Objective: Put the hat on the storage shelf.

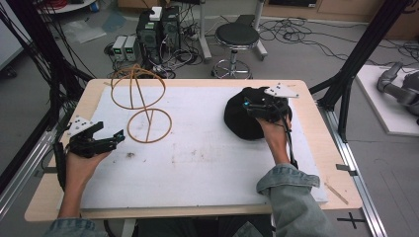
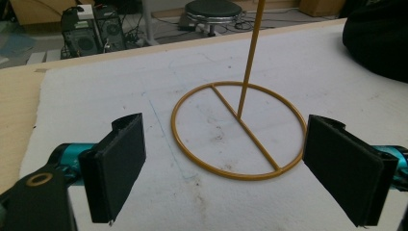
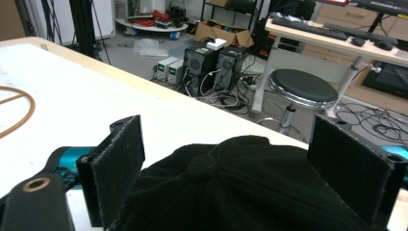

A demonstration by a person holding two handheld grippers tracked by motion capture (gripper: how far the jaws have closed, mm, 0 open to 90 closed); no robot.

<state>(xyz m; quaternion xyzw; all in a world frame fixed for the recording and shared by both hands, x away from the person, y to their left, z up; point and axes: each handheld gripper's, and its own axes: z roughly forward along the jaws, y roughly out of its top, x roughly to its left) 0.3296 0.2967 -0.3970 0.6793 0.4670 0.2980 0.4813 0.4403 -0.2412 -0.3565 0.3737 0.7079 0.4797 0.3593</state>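
While the right gripper [image 1: 263, 109] hangs over the black cap [image 3: 240, 192] with its jaws spread wide to either side of the crown, nothing is pinched between them yet; in the right gripper view the cap's top button sits just below the gap and both pads stand clear of the cloth. Over on the far side of the cap, the left gripper [image 1: 106, 140] is likewise wide open and holds nothing, its jaws pointed at the yellow wire stand [image 2: 239, 130], whose base ring lies flat on the white mat [image 1: 207, 153] just ahead of the pads and apart from them. The stand's upper hoop [image 1: 137, 86] rises on its thin rod, well away from the cap. To my eye the job looks like hanging the cap on that stand, and it has barely started: the cap rests on the mat near the table's right edge, ungrasped, and the lift, the carry across and the placing all remain.
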